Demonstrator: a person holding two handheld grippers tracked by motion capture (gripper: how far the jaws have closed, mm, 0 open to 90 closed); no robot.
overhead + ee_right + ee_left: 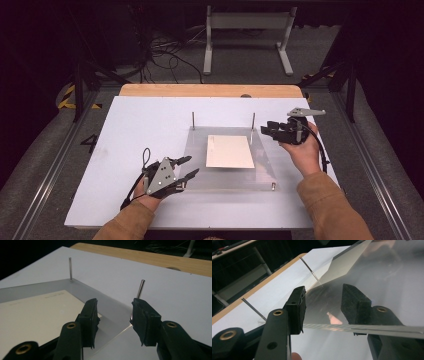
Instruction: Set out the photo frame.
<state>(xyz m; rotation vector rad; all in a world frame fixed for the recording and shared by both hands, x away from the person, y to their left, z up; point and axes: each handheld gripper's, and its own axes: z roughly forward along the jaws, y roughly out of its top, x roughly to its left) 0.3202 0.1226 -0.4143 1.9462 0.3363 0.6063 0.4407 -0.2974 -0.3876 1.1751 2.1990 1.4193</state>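
While overhead hides it, plate edge (362, 327) gleams.

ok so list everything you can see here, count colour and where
clear plate: 1, see-through, middle of the white board, its near edge between the left claw's jaws
sheet: 1, cream, lying at the middle of the clear plate
pins: 2 upright, silver, at the plate's two far corners
short pin: 1, silver, at the plate's near right corner
white board: 1, white, covering most of the table
table edge: 1, light wood, beyond the board
frame: 1, grey-white, on the floor behind
cables: a tangle, black, on the floor behind
left claw: 1, black, at the plate's near left edge
right claw: 1, black, open, by the far right pin
sleeves: 2, tan, bottom edge
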